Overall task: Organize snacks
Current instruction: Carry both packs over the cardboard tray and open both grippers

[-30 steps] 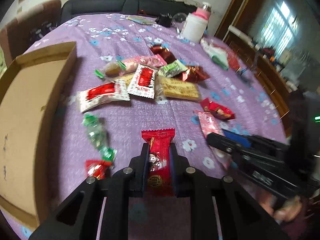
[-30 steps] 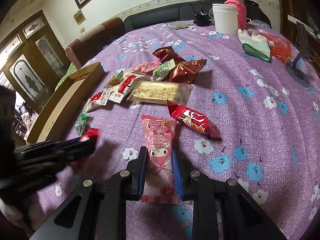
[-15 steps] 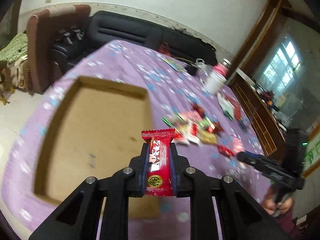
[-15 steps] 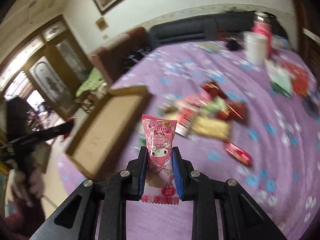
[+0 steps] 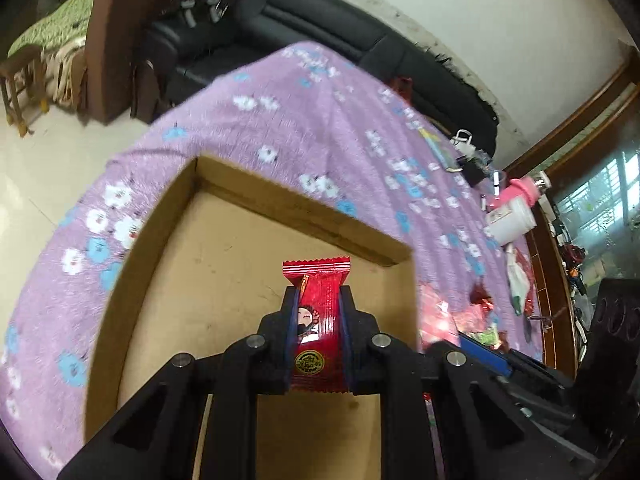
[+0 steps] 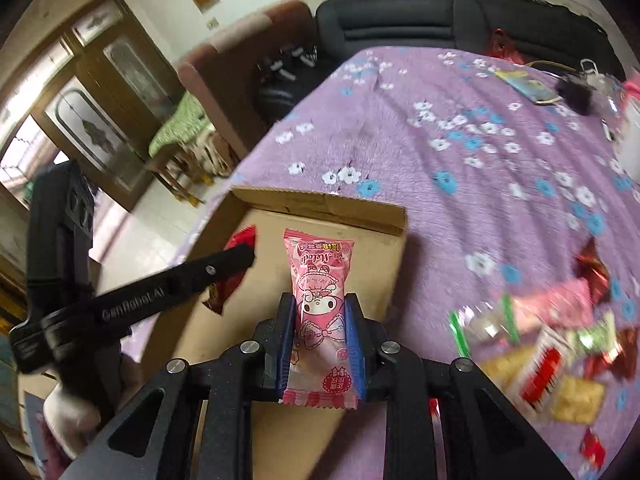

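Left wrist view: the red snack packet (image 5: 319, 322) stands lengthwise between the fingers of the left tongs (image 5: 319, 300), its long axis running straight ahead along them, crimped top edge pointing forward and away. The tongs are clenched on its two long sides, open only as wide as the packet itself. It hangs above the bare floor of the cardboard box (image 5: 224, 240), toward the box's right wall.

In the right wrist view the pink snack packet (image 6: 320, 312), printed with a cartoon bunny, sits the same way in the right tongs (image 6: 320, 308): long axis forward, sealed top pointing at the box's far wall, the two blue-lined fingers pressed against its sides. It is held over the box's near right part. The left tongs reach in from the left of that view, the red packet poking out at their tip above the box.

The box lies on the desk under a purple flowered cloth (image 6: 460, 152). The remaining snacks (image 6: 560, 340) lie scattered, blurred, to the right of the box.
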The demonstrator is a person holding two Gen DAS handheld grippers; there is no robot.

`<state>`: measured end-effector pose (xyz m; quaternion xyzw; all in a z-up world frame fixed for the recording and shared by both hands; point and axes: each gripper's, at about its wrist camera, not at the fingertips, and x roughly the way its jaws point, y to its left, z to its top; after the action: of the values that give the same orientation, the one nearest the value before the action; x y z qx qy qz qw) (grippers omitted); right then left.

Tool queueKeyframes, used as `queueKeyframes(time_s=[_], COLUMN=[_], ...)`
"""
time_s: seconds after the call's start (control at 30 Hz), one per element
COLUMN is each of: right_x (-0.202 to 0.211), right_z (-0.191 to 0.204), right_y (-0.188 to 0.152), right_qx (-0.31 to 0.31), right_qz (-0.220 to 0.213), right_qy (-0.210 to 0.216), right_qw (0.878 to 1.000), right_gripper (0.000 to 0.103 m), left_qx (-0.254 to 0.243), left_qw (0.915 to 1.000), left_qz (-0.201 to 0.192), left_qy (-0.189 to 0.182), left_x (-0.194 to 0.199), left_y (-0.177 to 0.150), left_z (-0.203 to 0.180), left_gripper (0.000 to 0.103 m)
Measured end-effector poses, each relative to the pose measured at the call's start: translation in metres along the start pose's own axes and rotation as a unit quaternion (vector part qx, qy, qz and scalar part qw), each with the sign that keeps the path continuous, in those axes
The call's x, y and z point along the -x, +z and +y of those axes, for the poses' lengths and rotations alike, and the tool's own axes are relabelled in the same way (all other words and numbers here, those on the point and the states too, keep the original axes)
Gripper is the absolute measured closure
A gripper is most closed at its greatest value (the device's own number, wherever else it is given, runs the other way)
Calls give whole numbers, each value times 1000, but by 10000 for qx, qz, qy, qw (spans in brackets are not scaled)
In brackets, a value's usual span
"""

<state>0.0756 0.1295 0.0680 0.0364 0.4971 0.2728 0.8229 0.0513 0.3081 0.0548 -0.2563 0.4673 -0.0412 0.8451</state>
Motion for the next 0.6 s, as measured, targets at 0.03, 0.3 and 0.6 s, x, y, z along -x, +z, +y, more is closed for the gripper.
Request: queueKeyframes(time_s=[0.03,0.3,0.6], right_x=[-9,-40,6], right_z=[2,3,-6], right_y=[3,10,8], right_qx=[51,245,79], right_qz=[33,-17,-381], right_qy=[-63,-395,-283], right_qw=[10000,9989,9988], right_gripper=[77,75,59], left_qx=[31,92,255], left_qw=[10000,9998,9995], left_qz=[41,134,-178], left_qy=[4,79,-96], left_x=[-7,-30,7], left_y=[1,7,-1], left_z=[2,12,11], left_gripper=[85,82,55])
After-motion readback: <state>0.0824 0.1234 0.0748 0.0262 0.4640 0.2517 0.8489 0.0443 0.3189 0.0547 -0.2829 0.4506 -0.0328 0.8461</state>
